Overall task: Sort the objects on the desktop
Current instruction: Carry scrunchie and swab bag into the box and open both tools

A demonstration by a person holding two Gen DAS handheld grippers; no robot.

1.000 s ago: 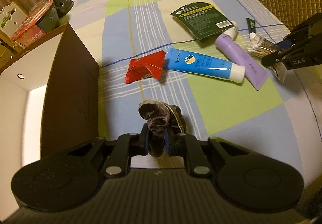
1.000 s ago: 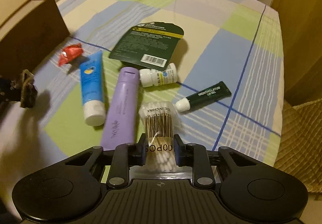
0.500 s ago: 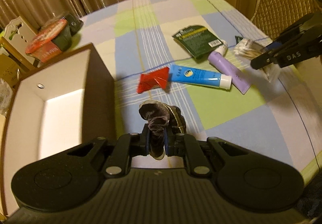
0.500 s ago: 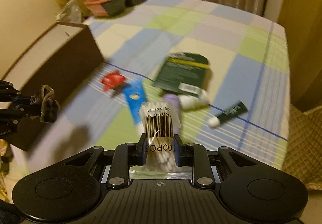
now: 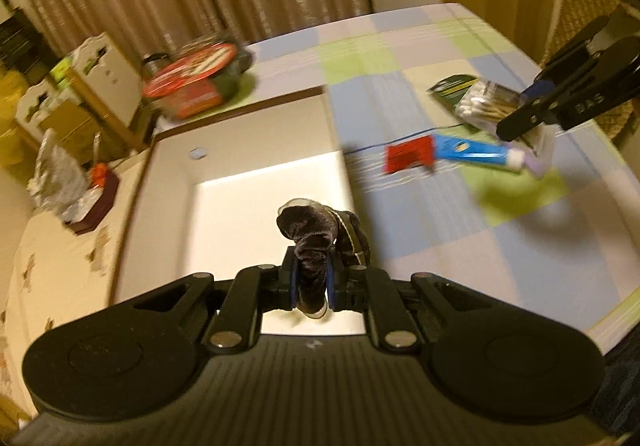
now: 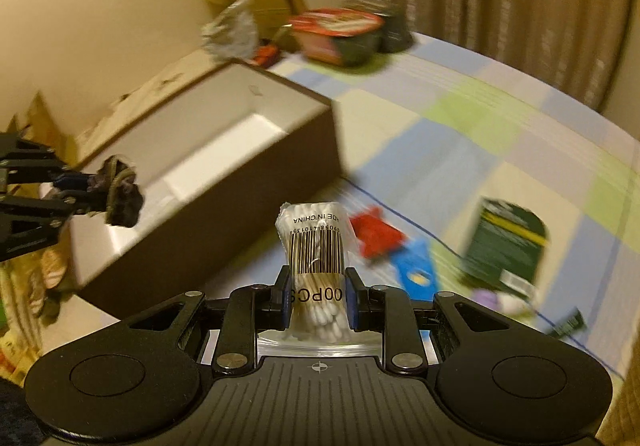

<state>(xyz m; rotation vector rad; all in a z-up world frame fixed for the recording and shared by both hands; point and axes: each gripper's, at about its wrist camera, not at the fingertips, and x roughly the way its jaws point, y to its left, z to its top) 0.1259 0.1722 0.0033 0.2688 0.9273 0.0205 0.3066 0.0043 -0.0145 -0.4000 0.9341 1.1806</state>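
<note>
Holding, left: my left gripper point(image 5: 311, 283) is clamped on a dark velvet scrunchie point(image 5: 316, 238) — raised over the open box point(image 5: 256, 149).
Holding, right: my right gripper point(image 6: 316, 300) pinches a cotton swab pack point(image 6: 316, 246), level above the checked tablecloth point(image 6: 500, 141).
Farther out: red packet point(image 6: 376, 234), blue tube point(image 6: 416, 270), green sachet point(image 6: 504, 242) — lying on the cloth.

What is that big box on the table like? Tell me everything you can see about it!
The box is large and rectangular, with dark brown outer walls and a plain white inside. It looks like stiff cardboard. Its top is open, with no lid in sight, and it looks empty. It sits upright at the edge of the checked tablecloth. The left gripper holds a dark scrunchie over it, not touching.
</note>
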